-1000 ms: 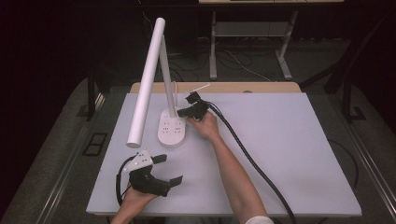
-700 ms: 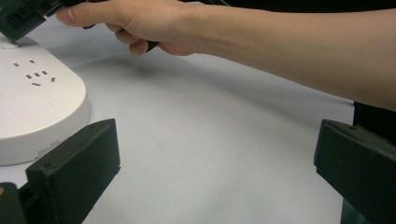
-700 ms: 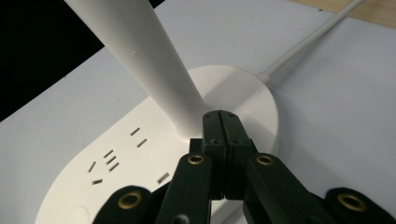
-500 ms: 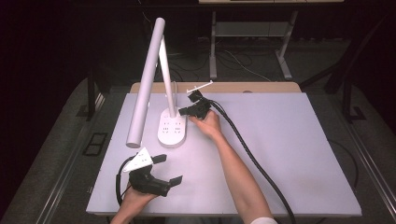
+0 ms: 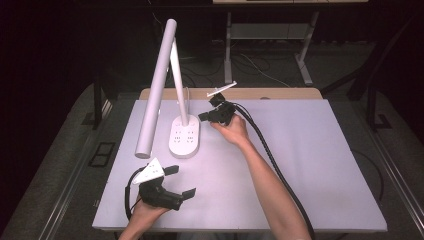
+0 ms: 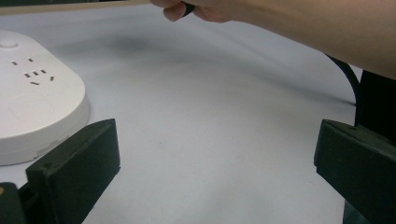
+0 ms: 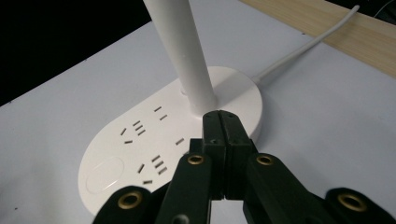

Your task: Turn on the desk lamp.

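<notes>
At lamp base: my right gripper (image 7: 223,122) clenched, empty, near the lamp (image 7: 177,154) stem
Left gripper (image 6: 210,163): released
Risk: I nudge the stem, lamp tips

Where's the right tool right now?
In the high view, the right tool sits mid-table toward the far edge, just right of the lamp base, its shut jaws pointing at the lamp's upright post.

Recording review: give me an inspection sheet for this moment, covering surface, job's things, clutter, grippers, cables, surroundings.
Surface: white table, bare apart from the lamp; wooden strip along its far edge.
Job's things: white desk lamp, oval base with sockets, upright.
Clutter: nothing seen.
Grippers: right gripper shut, empty, tip at the lamp base; left gripper open, empty, near front edge.
Cables: black cable along right forearm; white lamp cord.
Surroundings: dark floor, desk frame behind.
</notes>
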Motion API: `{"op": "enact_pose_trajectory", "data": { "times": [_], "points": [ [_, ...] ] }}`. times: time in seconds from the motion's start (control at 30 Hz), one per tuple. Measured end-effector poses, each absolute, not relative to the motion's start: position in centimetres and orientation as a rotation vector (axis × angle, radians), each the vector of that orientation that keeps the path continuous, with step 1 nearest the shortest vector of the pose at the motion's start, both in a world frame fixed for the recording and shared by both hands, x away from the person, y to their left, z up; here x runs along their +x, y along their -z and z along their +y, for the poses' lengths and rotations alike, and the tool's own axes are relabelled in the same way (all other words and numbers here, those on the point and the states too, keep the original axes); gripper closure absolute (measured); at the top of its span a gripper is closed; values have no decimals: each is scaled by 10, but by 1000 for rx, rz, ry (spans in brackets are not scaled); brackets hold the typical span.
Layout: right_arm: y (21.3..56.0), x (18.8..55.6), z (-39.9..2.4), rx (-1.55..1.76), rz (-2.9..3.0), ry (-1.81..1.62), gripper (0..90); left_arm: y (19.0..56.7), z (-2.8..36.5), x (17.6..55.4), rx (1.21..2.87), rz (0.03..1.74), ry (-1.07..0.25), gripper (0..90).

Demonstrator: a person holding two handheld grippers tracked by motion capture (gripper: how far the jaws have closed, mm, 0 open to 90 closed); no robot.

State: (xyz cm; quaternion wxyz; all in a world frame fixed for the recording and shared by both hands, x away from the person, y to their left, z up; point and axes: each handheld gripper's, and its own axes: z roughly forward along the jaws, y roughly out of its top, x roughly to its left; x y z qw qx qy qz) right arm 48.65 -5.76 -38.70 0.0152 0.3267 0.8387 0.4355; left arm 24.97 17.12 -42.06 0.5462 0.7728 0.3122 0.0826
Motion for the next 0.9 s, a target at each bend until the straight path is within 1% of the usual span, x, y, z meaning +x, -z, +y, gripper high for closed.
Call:
{"op": "enact_pose_trajectory", "data": {
  "times": [0.07,0.1,0.2,0.27,0.37,0.4,0.43,0.47,0.5,0.53,0.57,0.63,0.67,0.7,0.73,0.77,0.8,0.83,0.87,0.9],
  "points": [
    [383,483,-65,1012,2607,-1351,892,421,171,250,1833,741,-197,0],
    [381,482,-68,1010,2605,-1350,863,421,171,250,1834,741,-198,0],
    [376,474,-78,993,2610,-1334,827,421,170,250,1833,746,-198,0],
    [373,469,-86,986,2609,-1329,780,421,171,250,1834,745,-199,0],
    [370,461,-97,999,2589,-1337,669,421,171,250,1834,748,-202,0],
    [370,461,-97,999,2589,-1337,669,421,171,250,1834,748,-202,0],
    [369,459,-100,999,2590,-1332,622,421,171,250,1834,749,-203,0],
    [366,453,-108,1011,2581,-1331,539,421,171,250,1836,750,-204,0],
    [365,450,-112,1013,2575,-1336,493,421,171,250,1836,750,-204,0],
    [365,450,-112,1013,2575,-1336,493,421,170,251,1835,752,-203,0],
    [363,445,-119,1018,2571,-1337,407,422,170,251,1832,753,-201,0],
    [360,439,-125,1019,2568,-1331,313,422,169,251,1831,754,-198,0],
    [360,439,-125,1019,2568,-1331,313,422,169,251,1831,754,-198,0],
    [357,433,-132,1020,2561,-1320,194,422,169,251,1836,752,-200,0],
    [357,433,-132,1020,2561,-1320,194,422,169,251,1839,751,-200,0],
    [356,430,-135,1041,2556,-1323,125,422,169,251,1834,753,-199,0],
    [355,424,-142,1028,2544,-1323,36,422,169,251,1834,753,-199,0],
    [355,424,-142,1028,2544,-1323,36,422,169,251,1838,750,-201,0],
    [354,420,-144,1039,2535,-1324,4,422,168,251,1837,751,-199,0],
    [353,415,-148,1048,2530,-1320,3,422,168,251,1838,752,-199,0]
  ]
}}
